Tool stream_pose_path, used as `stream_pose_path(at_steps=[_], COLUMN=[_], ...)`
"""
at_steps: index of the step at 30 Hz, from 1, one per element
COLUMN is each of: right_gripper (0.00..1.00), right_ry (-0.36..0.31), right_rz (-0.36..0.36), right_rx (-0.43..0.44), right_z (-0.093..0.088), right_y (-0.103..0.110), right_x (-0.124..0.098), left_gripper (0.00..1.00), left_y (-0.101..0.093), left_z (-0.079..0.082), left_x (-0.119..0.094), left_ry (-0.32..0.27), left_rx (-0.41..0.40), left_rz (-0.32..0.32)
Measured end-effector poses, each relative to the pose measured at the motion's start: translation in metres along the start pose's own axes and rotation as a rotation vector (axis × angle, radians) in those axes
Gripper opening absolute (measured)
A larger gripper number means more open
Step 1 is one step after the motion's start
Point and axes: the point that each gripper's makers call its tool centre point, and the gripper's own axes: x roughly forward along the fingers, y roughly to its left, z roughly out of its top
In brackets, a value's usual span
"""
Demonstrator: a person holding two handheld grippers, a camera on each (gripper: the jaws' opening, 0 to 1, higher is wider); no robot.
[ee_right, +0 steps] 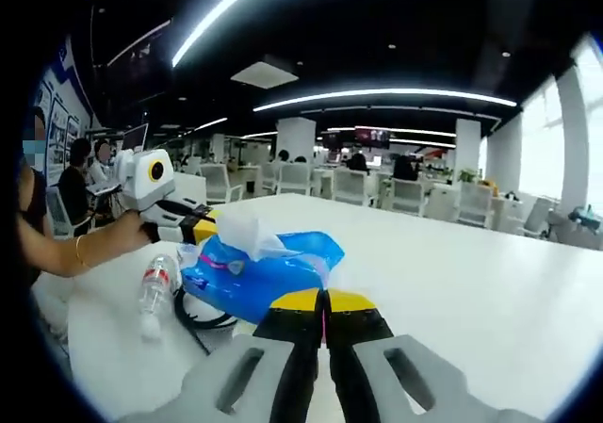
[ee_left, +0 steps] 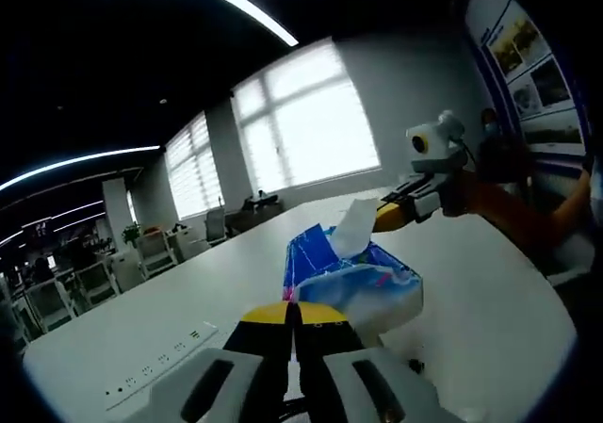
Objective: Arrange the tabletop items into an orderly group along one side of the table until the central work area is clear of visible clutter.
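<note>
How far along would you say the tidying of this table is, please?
Early on, it seems. Nothing looks grouped along a side yet. In hand: both tongs, left and right, look shut on the tissue pack, one at each end. Left: the bottle lying beside it and the black cable under it remain out on the table.

My white table (ee_right: 452, 272) carries a blue tissue pack (ee_right: 259, 272) with a white tissue standing out of its top. Just beside it lie a clear plastic bottle (ee_right: 156, 291) on its side and a black cable (ee_right: 198, 321). A white power strip (ee_left: 160, 366) sits near the table's edge.
</note>
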Motion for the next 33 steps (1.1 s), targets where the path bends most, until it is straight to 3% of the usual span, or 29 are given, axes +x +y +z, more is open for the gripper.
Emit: stream_pose_path(at_steps=[5,8,9,15,23,31,33], right_gripper=[0.0,0.0,0.0,0.0,0.0,0.0,0.0], right_ry=[-0.009,-0.008,-0.005,0.0,-0.008,-0.011,-0.019], right_rz=[-0.032,-0.044,-0.048,-0.07,-0.099,-0.113,-0.101], right_rx=[0.014,0.035,0.035,0.058,0.083,0.126,0.156], right_z=[-0.007,-0.016,-0.017,-0.03,-0.042,-0.056,-0.062], right_y=[-0.016,-0.025,-0.027,-0.042,-0.054,-0.063,-0.063], right_x=[-0.019,-0.031,-0.032,-0.048,-0.06,-0.062,-0.061], left_gripper=[0.0,0.0,0.0,0.0,0.0,0.0,0.0], left_y=[-0.018,-0.019,-0.035,-0.053,-0.062,-0.069,-0.068], left_z=[0.004,0.004,0.003,0.002,0.001,-0.011,-0.009], left_x=[0.021,0.023,0.038,0.055,0.074,0.089,0.089], left_ry=[0.011,0.013,0.037,0.061,0.084,0.113,0.092], left_rx=[0.016,0.015,0.034,0.024,0.041,0.015,0.021], left_rz=[-0.04,-0.044,-0.067,-0.094,-0.121,-0.131,-0.126])
